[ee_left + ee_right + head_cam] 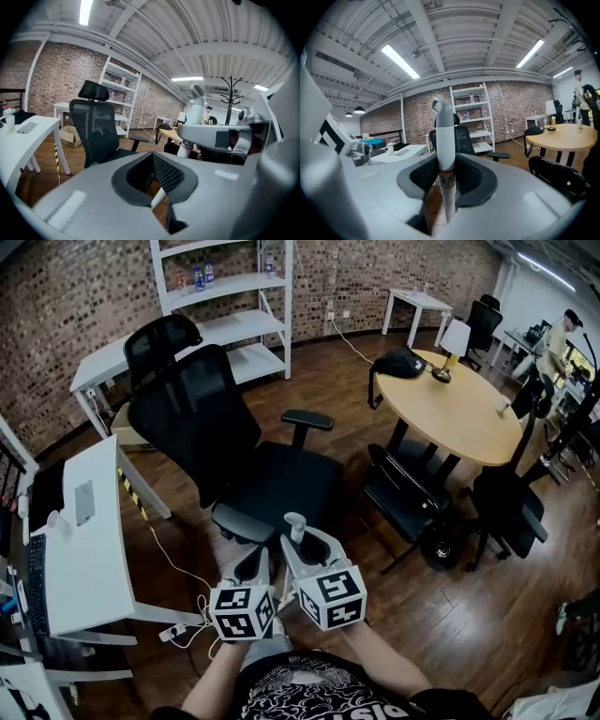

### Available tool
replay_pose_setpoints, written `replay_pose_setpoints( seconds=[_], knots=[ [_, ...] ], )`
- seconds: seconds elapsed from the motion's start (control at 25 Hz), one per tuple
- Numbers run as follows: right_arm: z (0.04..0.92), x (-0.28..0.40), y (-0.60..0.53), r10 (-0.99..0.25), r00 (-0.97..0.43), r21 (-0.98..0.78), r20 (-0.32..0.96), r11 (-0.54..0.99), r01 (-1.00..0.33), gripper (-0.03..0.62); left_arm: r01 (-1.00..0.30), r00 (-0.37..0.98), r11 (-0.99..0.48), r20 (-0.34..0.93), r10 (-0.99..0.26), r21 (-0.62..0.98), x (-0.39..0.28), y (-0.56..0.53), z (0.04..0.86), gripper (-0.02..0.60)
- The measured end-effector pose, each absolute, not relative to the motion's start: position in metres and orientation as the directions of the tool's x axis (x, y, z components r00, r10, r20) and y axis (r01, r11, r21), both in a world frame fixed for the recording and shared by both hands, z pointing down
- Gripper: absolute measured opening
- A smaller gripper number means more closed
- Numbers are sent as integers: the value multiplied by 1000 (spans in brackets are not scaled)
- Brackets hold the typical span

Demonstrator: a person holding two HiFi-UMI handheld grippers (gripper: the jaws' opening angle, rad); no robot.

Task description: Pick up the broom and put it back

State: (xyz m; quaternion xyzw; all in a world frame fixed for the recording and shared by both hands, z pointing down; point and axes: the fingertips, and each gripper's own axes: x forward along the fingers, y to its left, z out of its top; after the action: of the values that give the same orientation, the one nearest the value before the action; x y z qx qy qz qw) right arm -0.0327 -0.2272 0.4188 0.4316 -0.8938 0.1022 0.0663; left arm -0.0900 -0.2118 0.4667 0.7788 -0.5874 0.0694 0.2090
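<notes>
The broom shows only as a white-grey handle (pixel 443 136) with a looped top and a label band; its head is hidden. My right gripper (pixel 446 176) is shut on this handle, which stands upright between the dark pads. In the head view the handle top (pixel 294 521) pokes up from the right gripper (pixel 298 547) just in front of the person's body. Close beside it on the left, the left gripper (pixel 251 566) has its pads together on nothing. The left gripper view shows its shut tips (pixel 152 161), with the held handle (pixel 197 96) off to the right.
A black mesh office chair (pixel 234 446) stands directly ahead. A white desk (pixel 84 559) with a keyboard is on the left, and a cable lies on the wooden floor beside it. A round wooden table (pixel 459 404) with black chairs is on the right, and white shelving (pixel 225 287) stands at the brick wall.
</notes>
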Motion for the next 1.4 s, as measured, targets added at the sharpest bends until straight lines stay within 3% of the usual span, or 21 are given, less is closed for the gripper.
replay_pose_setpoints(
  seconds=[1.4],
  knots=[
    [537, -62, -282, -736, -545, -163, 402, 528, -833, 100, -947, 300, -224, 377, -876, 232, -129, -258, 479, 5]
  ],
)
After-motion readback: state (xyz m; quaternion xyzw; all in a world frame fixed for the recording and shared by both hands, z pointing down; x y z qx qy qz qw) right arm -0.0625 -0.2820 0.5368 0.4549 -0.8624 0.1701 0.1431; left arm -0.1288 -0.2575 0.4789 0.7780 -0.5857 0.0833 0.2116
